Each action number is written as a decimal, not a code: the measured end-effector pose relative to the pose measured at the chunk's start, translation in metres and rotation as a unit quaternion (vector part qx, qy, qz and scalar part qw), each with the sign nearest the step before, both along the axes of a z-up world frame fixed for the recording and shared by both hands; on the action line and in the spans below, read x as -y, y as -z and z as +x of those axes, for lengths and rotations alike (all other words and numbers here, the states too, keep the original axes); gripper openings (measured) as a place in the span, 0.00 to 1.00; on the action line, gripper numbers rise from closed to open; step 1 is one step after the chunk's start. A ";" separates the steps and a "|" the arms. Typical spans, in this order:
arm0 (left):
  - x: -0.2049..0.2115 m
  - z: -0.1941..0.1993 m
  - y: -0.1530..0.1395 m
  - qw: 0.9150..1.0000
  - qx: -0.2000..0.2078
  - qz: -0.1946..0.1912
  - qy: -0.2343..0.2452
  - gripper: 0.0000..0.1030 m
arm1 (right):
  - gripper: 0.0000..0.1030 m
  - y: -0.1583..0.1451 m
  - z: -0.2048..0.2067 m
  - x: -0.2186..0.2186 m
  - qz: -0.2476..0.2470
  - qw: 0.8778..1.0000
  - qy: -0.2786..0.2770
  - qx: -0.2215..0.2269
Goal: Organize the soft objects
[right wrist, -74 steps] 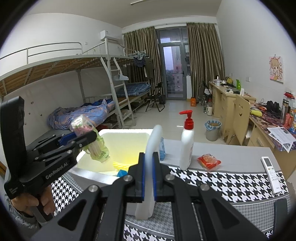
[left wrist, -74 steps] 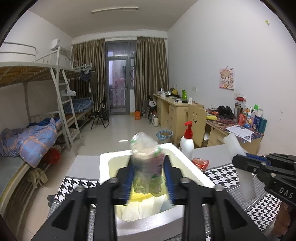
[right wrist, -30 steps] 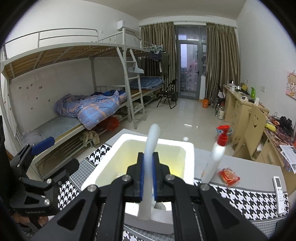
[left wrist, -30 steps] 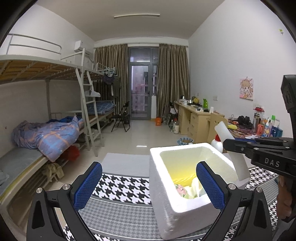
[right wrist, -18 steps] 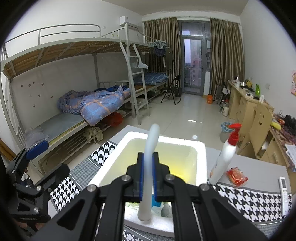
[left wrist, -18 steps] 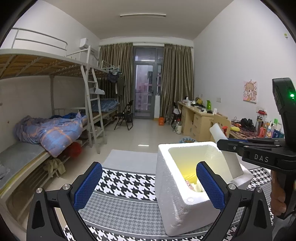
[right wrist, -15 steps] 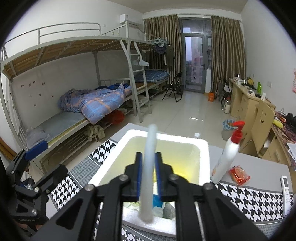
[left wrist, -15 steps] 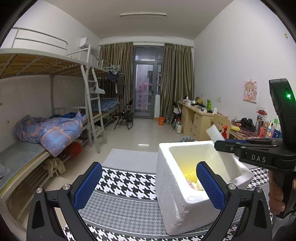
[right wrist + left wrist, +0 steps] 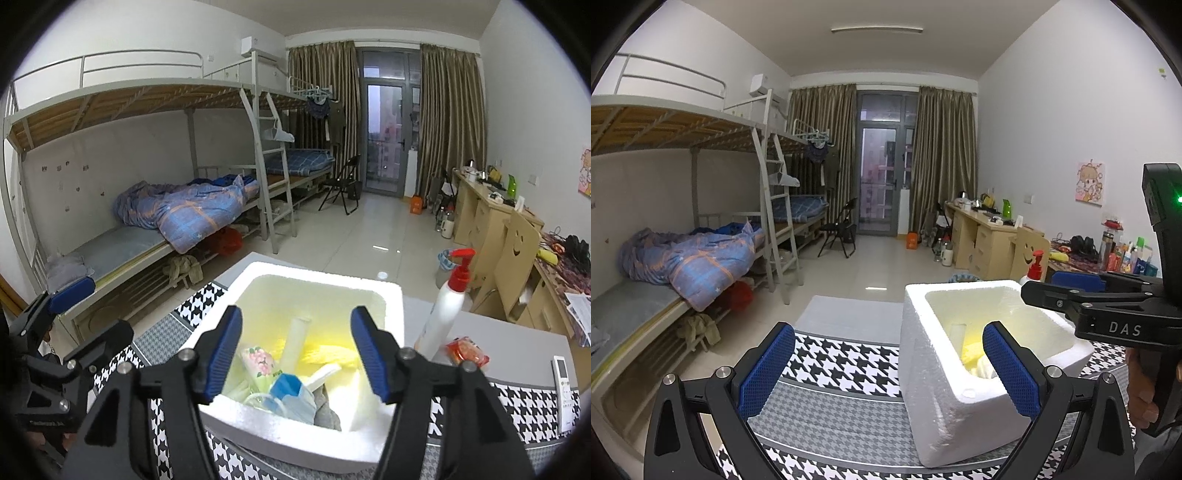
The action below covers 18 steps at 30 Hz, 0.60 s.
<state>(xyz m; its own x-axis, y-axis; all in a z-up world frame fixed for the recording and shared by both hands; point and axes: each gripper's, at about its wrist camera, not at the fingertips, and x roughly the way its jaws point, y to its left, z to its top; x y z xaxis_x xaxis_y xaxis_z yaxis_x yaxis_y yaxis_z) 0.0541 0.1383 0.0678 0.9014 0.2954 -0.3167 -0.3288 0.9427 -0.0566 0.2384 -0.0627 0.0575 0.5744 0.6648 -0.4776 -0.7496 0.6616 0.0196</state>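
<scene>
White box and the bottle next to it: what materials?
White box: looks like expanded polystyrene foam, with thick matte walls, a pebbly grain and dented edges. Bottle: probably plastic, with a smooth, slightly glossy white body and a red pump head.

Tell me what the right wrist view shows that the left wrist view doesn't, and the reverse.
Only the right wrist view shows the box's contents well: a white tube, a flowered packet and a blue mask, plus a red snack pack and remote on the table. Only the left wrist view shows the ceiling light and wall poster. Both show the foam box, pump bottle and bunk bed.
</scene>
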 end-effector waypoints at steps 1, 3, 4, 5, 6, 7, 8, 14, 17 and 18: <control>0.001 0.000 -0.001 1.000 0.001 0.000 0.001 0.99 | 0.65 -0.001 0.000 0.002 0.001 1.000 0.002 0.001; 0.003 -0.001 -0.002 1.000 0.003 -0.001 0.004 0.99 | 0.68 -0.002 -0.003 0.008 0.004 1.000 0.005 0.004; 0.005 0.000 -0.003 1.000 0.003 -0.001 0.006 0.99 | 0.69 -0.002 -0.004 0.011 0.005 1.000 0.008 0.006; 0.007 0.000 -0.004 1.000 0.003 0.002 0.010 0.99 | 0.72 -0.002 -0.005 0.014 0.007 1.000 0.011 0.008; 0.009 0.000 -0.004 1.000 0.004 0.003 0.011 0.99 | 0.73 -0.002 -0.006 0.017 0.010 1.000 0.012 0.010; 0.012 0.000 -0.005 1.000 0.005 0.005 0.013 0.99 | 0.73 -0.002 -0.007 0.019 0.012 1.000 0.013 0.011; 0.014 -0.001 -0.006 1.000 0.005 0.006 0.013 0.99 | 0.74 -0.002 -0.008 0.023 0.016 1.000 0.014 0.010; 0.023 -0.004 -0.010 1.000 0.013 0.009 0.017 0.99 | 0.76 -0.004 -0.013 0.034 0.024 0.999 0.020 0.022; 0.026 -0.004 -0.013 1.000 0.014 0.009 0.022 0.99 | 0.83 -0.008 -0.020 0.042 0.036 0.998 0.024 0.037; 0.028 -0.004 -0.013 1.000 0.016 0.010 0.022 0.99 | 0.85 -0.009 -0.021 0.046 0.039 0.998 0.025 0.041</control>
